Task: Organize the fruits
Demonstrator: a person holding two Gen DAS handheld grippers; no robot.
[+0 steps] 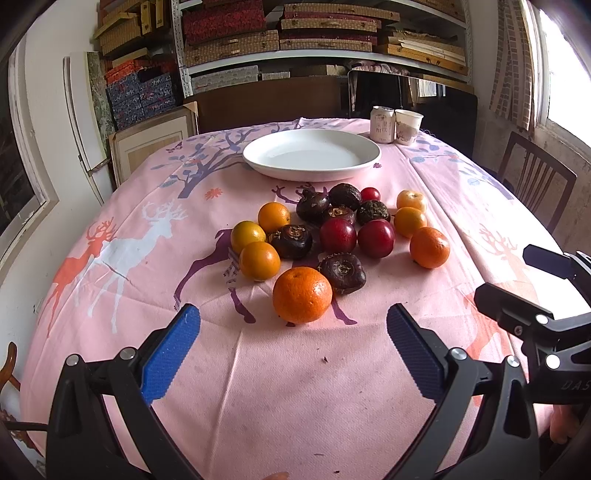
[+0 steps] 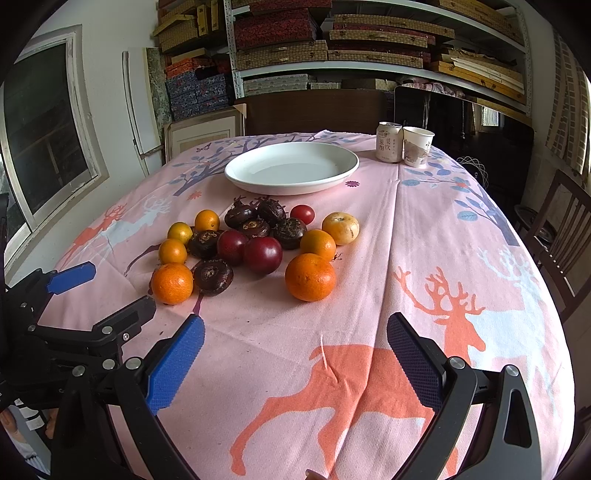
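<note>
A pile of fruit lies mid-table on the pink deer tablecloth (image 1: 280,387): several oranges such as the nearest one (image 1: 302,294) (image 2: 172,283), two dark red plums (image 1: 338,235) (image 2: 262,254), several dark brown water chestnuts (image 1: 342,273) (image 2: 213,276), a small red tomato (image 1: 370,194) (image 2: 302,214). Behind the pile stands an empty white plate (image 1: 311,168) (image 2: 291,183). My left gripper (image 1: 293,334) is open, just short of the nearest orange. My right gripper (image 2: 295,338) is open over bare cloth, right of the pile, with a big orange (image 2: 310,277) ahead of it.
A drinks can (image 1: 382,124) (image 2: 388,142) and a paper cup (image 1: 407,126) (image 2: 416,147) stand at the table's far right. Wooden chairs (image 1: 535,184) (image 2: 561,236) flank the right side. Shelves of boxes (image 1: 295,33) line the back wall. The right gripper's fingers (image 1: 517,306) show at the left view's right edge.
</note>
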